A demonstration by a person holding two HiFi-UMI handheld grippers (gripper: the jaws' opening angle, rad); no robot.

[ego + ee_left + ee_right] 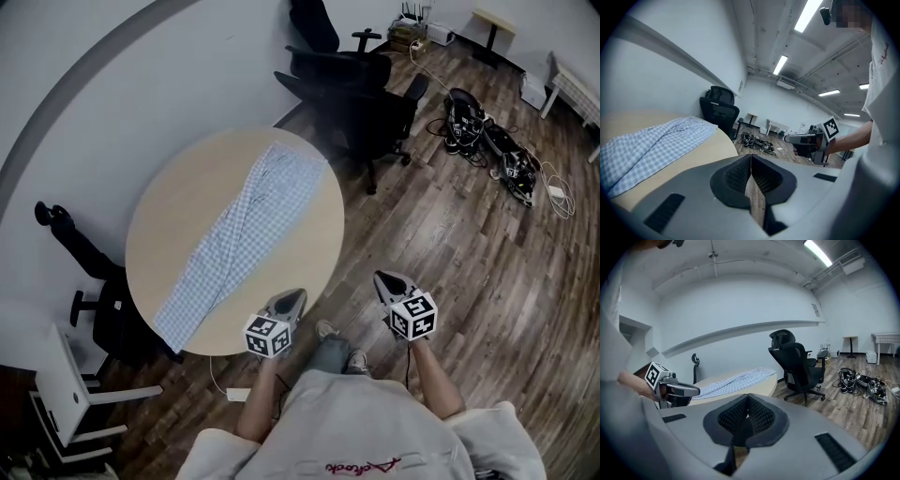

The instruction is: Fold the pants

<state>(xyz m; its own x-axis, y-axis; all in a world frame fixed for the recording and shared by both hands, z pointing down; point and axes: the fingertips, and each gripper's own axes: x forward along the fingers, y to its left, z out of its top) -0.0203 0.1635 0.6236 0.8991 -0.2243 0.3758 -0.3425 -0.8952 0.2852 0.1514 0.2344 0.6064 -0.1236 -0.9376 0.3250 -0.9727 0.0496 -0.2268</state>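
Blue checked pants (246,234) lie stretched out flat and diagonal across the round, light wooden table (178,197). One end is near the far edge and the other hangs near the front-left edge. My left gripper (298,296) is shut and empty, just off the table's front edge, to the right of the pants. My right gripper (380,277) is shut and empty too, out over the wooden floor right of the table. The left gripper view shows the pants (651,140) to the left and the right gripper (806,138) beyond. The right gripper view shows the pants (736,378) far ahead.
Black office chairs (361,89) stand by the table's far-right side. Another black chair (94,272) is at the table's left, with a white stand (66,394) beside it. Tangled cables and gear (487,141) lie on the floor at the right.
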